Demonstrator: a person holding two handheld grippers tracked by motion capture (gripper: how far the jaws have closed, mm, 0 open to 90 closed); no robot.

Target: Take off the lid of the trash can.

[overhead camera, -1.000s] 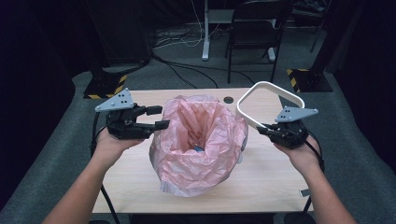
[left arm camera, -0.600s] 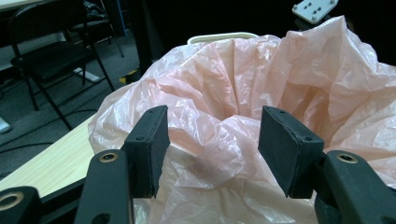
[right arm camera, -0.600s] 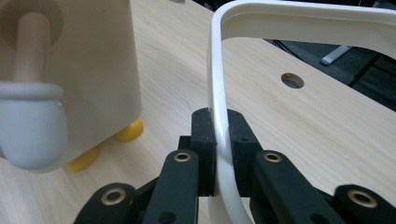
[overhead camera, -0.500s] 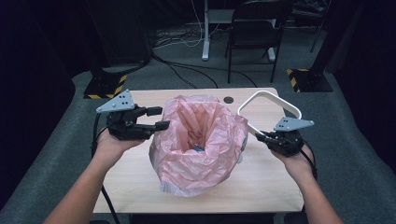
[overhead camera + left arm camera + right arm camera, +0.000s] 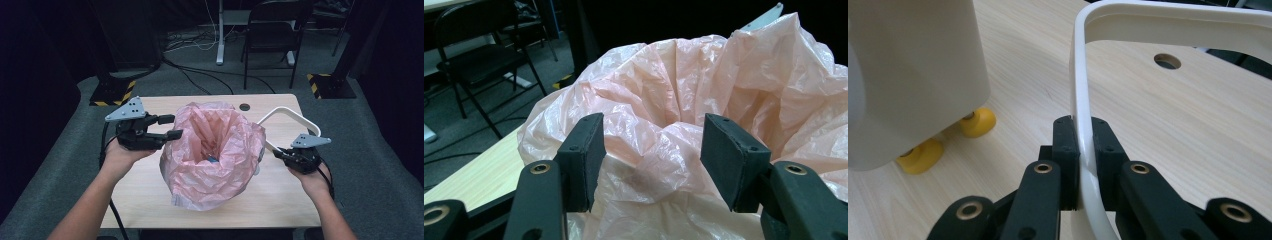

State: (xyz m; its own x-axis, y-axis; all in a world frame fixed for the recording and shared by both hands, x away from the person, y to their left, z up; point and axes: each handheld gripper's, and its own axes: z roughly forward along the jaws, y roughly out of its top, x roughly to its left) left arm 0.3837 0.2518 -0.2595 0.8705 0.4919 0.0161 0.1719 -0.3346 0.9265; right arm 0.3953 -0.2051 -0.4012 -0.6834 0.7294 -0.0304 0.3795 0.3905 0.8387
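I note the bag point(image 5: 212, 150) as thin pink plastic film, crinkled all over, with a soft sheen on the folds. The white frame point(image 5: 1080, 100) reads as smooth, glossy moulded plastic. The bin point(image 5: 908, 75) wall looks cream, matt plastic; its wheels point(image 5: 977, 122) are yellow and slightly shiny. The table point(image 5: 280, 195) is pale wood-grain, satin. My left tongs point(image 5: 651, 150) carry matt black, faintly grainy pads point(image 5: 584, 155); right tongs point(image 5: 1084, 165) likewise matt black, with brass-coloured rivets.

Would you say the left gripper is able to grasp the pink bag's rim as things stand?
Probably yes: the left gripper has its jaws open, with the bag's crumpled rim already between them and nothing in the way.
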